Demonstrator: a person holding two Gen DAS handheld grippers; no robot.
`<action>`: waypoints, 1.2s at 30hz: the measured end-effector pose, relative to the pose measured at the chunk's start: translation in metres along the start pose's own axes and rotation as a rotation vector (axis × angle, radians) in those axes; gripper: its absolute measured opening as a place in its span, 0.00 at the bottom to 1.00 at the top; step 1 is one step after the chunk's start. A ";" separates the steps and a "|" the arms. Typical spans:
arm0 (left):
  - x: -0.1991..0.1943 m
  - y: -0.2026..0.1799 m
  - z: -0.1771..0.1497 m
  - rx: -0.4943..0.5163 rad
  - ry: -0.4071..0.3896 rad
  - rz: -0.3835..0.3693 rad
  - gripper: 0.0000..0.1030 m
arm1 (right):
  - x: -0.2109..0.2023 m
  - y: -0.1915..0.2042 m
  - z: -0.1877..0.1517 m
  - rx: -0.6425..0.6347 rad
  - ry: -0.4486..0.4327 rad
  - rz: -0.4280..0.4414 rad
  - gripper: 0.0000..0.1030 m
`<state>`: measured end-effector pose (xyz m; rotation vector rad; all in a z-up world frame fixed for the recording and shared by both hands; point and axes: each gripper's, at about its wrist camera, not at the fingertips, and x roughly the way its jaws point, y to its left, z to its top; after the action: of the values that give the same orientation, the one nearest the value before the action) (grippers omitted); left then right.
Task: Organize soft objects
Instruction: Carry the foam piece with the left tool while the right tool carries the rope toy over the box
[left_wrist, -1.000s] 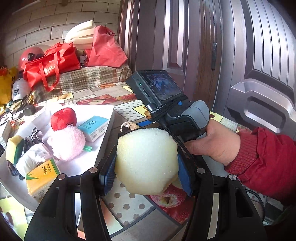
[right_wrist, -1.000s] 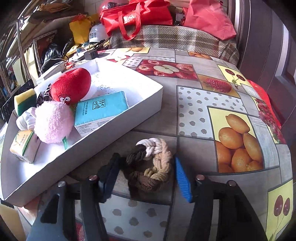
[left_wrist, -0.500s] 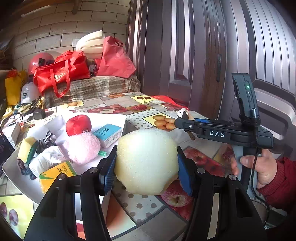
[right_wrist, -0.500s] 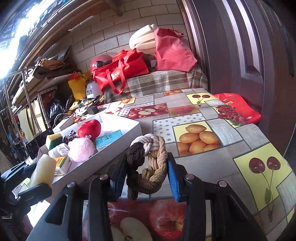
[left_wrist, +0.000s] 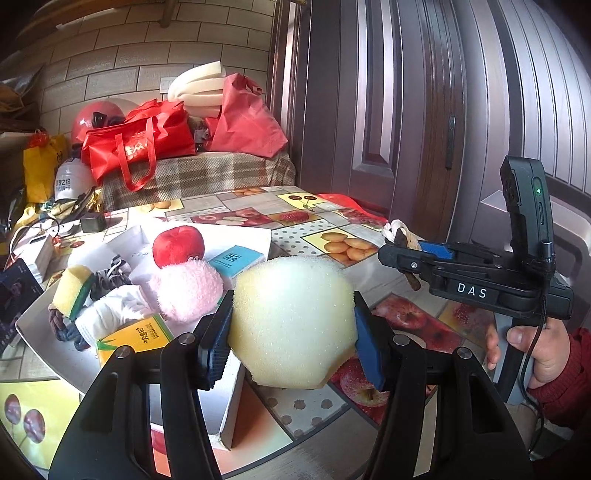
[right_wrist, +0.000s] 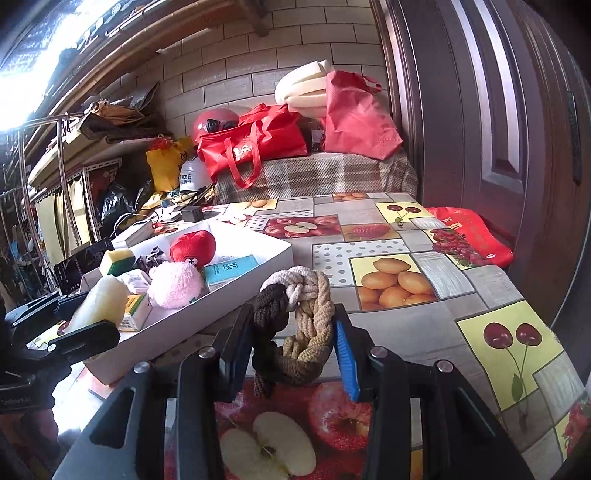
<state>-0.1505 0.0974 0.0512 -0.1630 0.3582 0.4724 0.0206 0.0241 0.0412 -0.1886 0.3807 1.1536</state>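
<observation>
My left gripper (left_wrist: 291, 332) is shut on a pale round foam sponge (left_wrist: 291, 321) and holds it in the air near the front corner of the white tray (left_wrist: 44, 332). My right gripper (right_wrist: 291, 339) is shut on a knotted rope toy (right_wrist: 295, 317) of white, brown and tan cord, held above the fruit-print table. The tray (right_wrist: 184, 332) holds a red plush (right_wrist: 192, 248), a pink fluffy ball (right_wrist: 175, 284), a teal tissue pack (right_wrist: 229, 271), a yellow-green sponge (right_wrist: 116, 260) and a yellow pack (left_wrist: 133, 339). The right gripper also shows in the left wrist view (left_wrist: 402, 254), holding the rope at the right.
Red bags (right_wrist: 251, 147), a helmet (right_wrist: 210, 120) and white foam rolls (right_wrist: 303, 86) sit on a plaid-covered bench behind the table. A brown door (right_wrist: 498, 110) stands on the right. A red bag (right_wrist: 469, 229) lies at the table's right edge. Shelves and clutter fill the left.
My right gripper closed on the rope toy and lifted it off the table. Both grippers rose and pulled back from the tray; the sponge stays held.
</observation>
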 end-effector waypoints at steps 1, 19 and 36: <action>0.000 0.001 0.000 -0.002 -0.001 0.003 0.56 | 0.001 0.001 0.000 0.001 0.001 0.004 0.40; -0.006 0.020 -0.001 0.019 -0.030 0.074 0.56 | 0.009 0.024 0.002 -0.021 -0.042 0.024 0.40; -0.006 0.102 0.002 -0.089 -0.044 0.250 0.57 | 0.062 0.063 0.017 -0.051 0.041 0.150 0.42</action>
<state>-0.2033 0.1852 0.0478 -0.1949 0.3162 0.7386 -0.0117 0.1075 0.0358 -0.2316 0.4069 1.3098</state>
